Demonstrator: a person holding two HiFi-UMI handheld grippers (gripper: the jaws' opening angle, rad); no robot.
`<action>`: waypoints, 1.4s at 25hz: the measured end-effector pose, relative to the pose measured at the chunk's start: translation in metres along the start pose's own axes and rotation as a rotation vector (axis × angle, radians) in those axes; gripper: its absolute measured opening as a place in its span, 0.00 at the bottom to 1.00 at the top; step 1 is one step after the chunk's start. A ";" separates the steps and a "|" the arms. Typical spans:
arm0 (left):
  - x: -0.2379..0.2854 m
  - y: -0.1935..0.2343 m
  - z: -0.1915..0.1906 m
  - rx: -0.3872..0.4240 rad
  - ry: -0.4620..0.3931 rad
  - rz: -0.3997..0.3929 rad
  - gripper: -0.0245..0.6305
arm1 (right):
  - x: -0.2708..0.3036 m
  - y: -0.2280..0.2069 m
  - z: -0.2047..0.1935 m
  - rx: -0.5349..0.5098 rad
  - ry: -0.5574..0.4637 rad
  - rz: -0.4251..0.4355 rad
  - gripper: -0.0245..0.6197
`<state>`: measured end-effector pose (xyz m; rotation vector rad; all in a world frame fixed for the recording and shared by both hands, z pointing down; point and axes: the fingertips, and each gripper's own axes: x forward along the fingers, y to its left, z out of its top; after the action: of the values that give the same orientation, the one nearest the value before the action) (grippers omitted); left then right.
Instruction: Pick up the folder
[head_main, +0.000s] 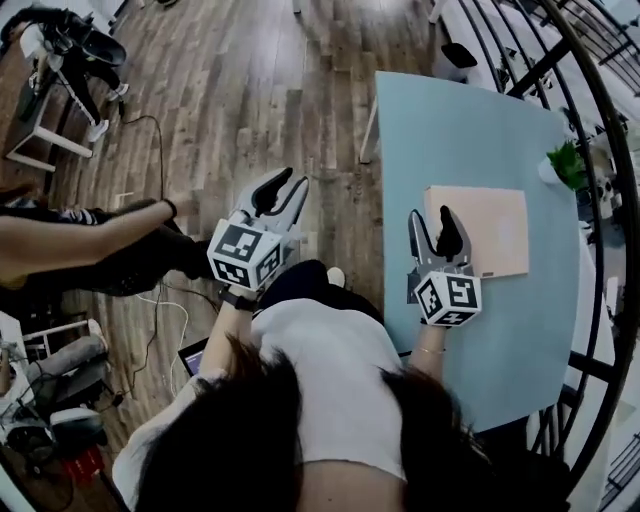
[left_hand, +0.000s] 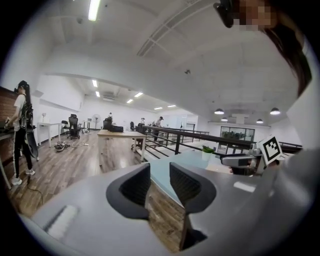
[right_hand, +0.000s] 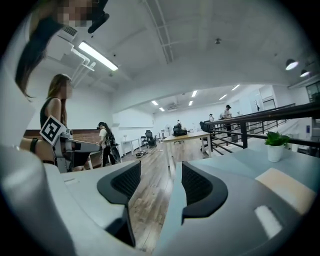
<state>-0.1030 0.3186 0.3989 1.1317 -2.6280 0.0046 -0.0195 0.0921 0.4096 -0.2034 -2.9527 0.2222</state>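
Observation:
The folder (head_main: 483, 230) is a flat beige rectangle lying on the pale blue table (head_main: 450, 130), towards its right side. My right gripper (head_main: 436, 224) hovers over the table's left part, its tips just left of the folder's edge, jaws open and empty. In the right gripper view the gripper (right_hand: 161, 185) points along the table's edge, with the folder (right_hand: 286, 188) off to its right. My left gripper (head_main: 283, 190) is over the wooden floor left of the table, open with nothing between its jaws. In the left gripper view the gripper (left_hand: 160, 182) faces the table's corner (left_hand: 172, 167).
A small potted plant (head_main: 567, 164) stands at the table's right edge beside a black railing (head_main: 600, 150). Another person (head_main: 90, 240) sits at the left. A laptop (head_main: 192, 355) and cables lie on the floor. A wooden desk (left_hand: 120, 135) stands further off.

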 end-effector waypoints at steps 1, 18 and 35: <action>0.011 -0.006 0.003 0.007 0.005 -0.032 0.23 | -0.004 -0.008 0.001 0.005 -0.002 -0.028 0.40; 0.263 -0.158 0.040 0.116 0.107 -0.740 0.23 | -0.072 -0.173 -0.003 0.180 -0.042 -0.680 0.44; 0.334 -0.294 0.029 0.256 0.273 -1.340 0.23 | -0.157 -0.194 -0.027 0.373 -0.128 -1.261 0.44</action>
<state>-0.1193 -0.1266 0.4252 2.4868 -1.2421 0.2021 0.1152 -0.1175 0.4412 1.6476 -2.4587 0.5554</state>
